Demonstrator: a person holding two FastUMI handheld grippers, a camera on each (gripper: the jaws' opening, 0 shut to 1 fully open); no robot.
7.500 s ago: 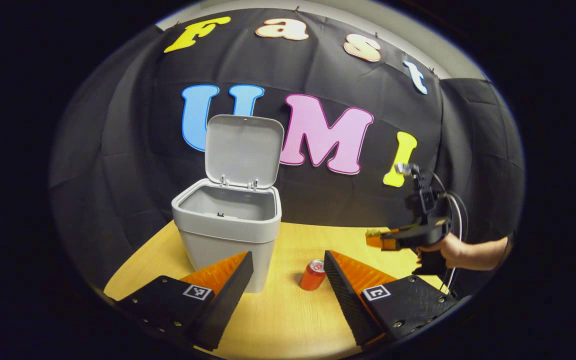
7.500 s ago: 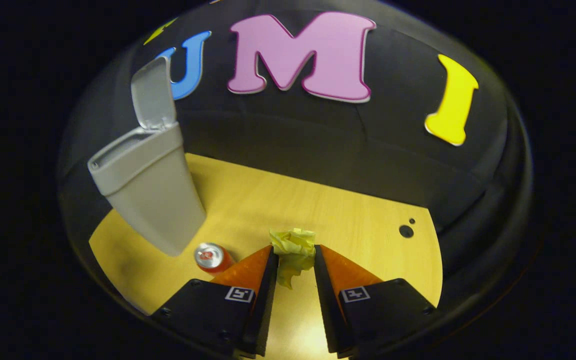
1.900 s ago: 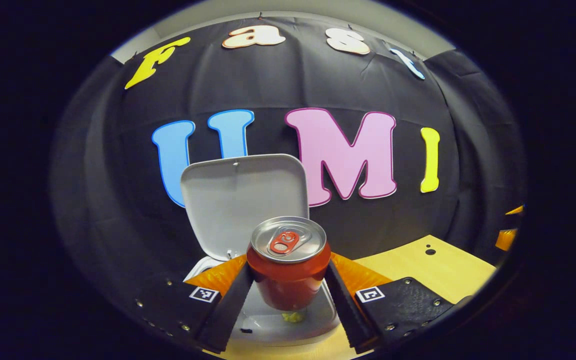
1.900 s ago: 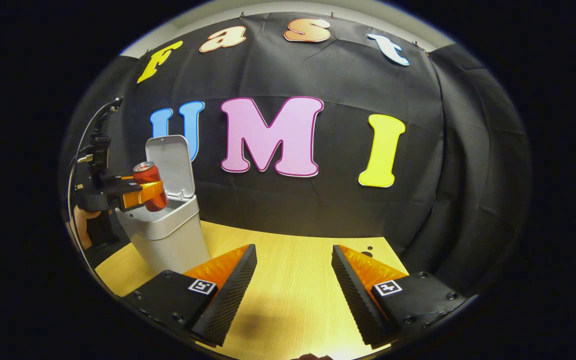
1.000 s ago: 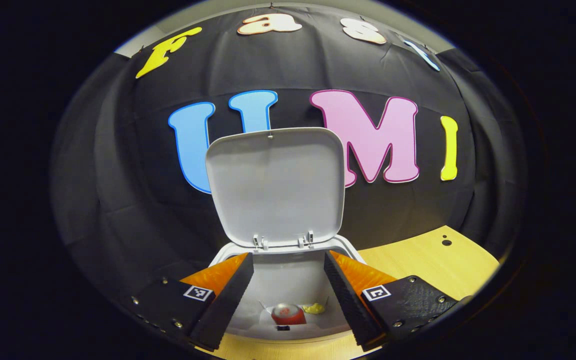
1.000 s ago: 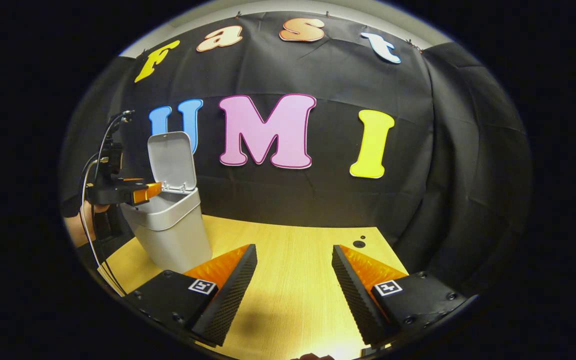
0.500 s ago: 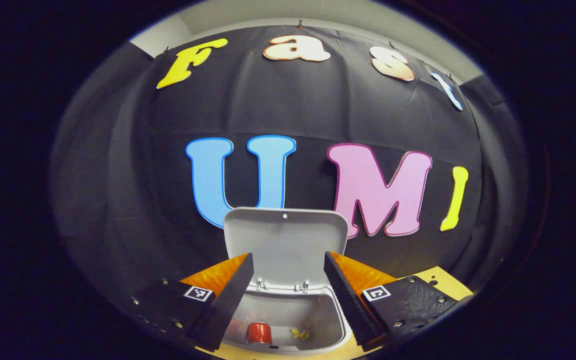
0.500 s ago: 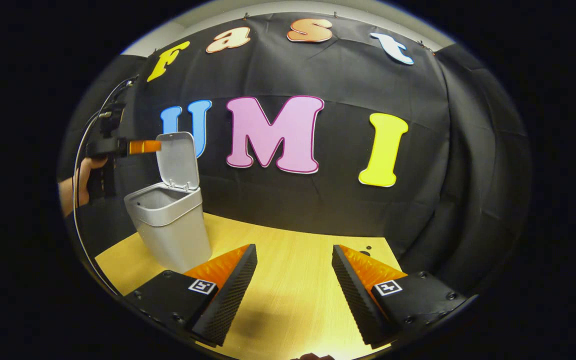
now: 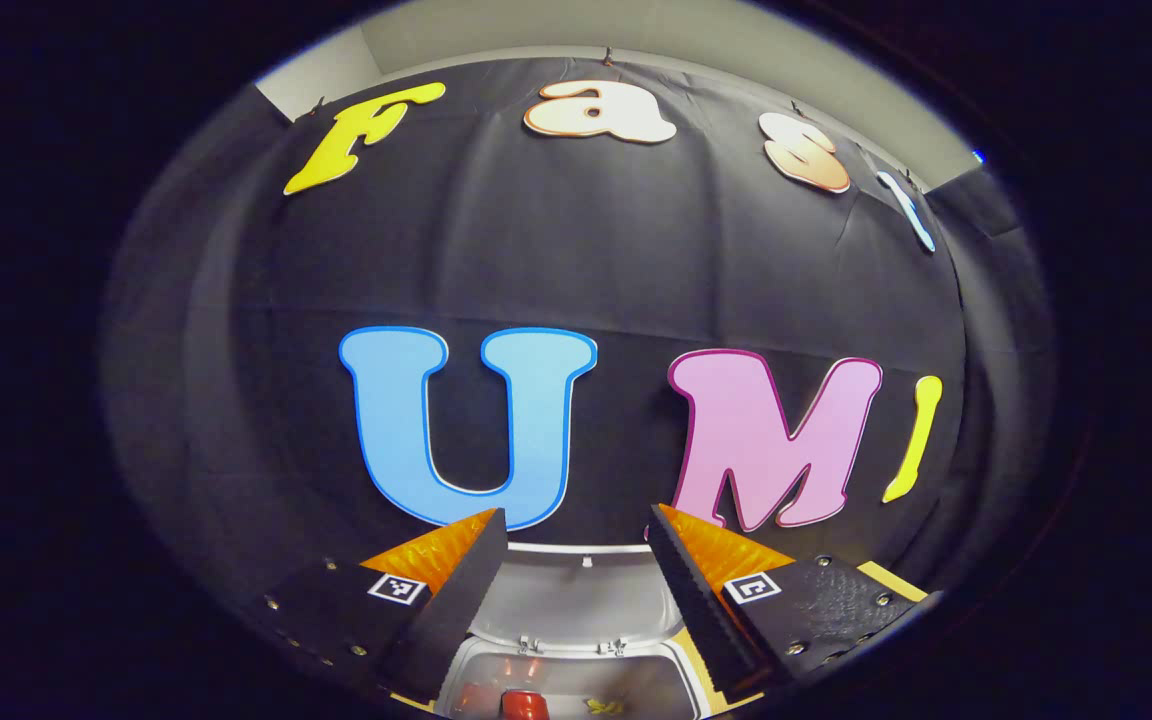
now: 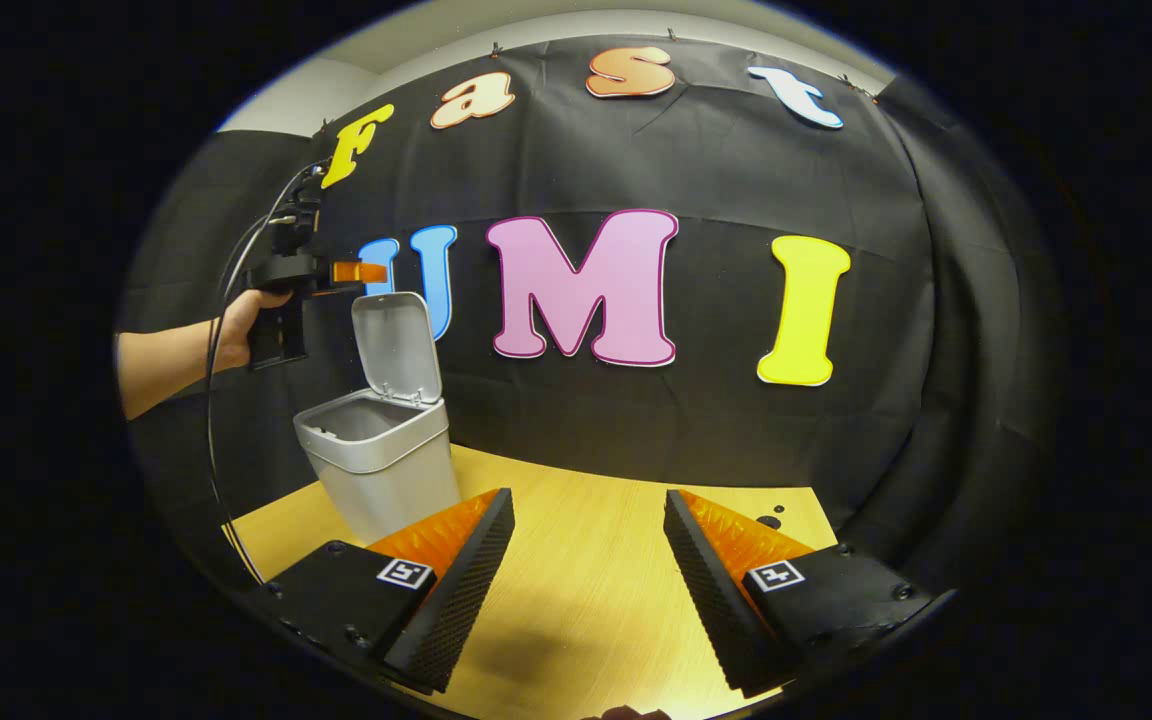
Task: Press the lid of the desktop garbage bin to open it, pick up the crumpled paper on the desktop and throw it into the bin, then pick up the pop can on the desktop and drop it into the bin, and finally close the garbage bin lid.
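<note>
Right gripper view shows the garbage bin point(image 10: 376, 470) standing on the left part of the desktop point(image 10: 586, 560), its lid point(image 10: 398, 345) upright and hinged at the far rim. The left gripper point(image 10: 361, 272), carried by a hand point(image 10: 241, 330), is held just above the lid's top edge; this height suits a downward push that would swing the lid forward and shut. Left gripper view confirms the position: the left gripper's fingers point(image 9: 466, 565) are spread wide with nothing between them, and the lid's upper edge lies below the gap. At the bottom of that view the pop can point(image 9: 521, 703) and the crumpled paper point(image 9: 598, 706) rest inside the bin, so both drops appear complete. The right gripper point(image 10: 586, 570) is also wide and empty, held low over the near desktop, well apart from the bin, presumably parked clear of the closing stroke.
</note>
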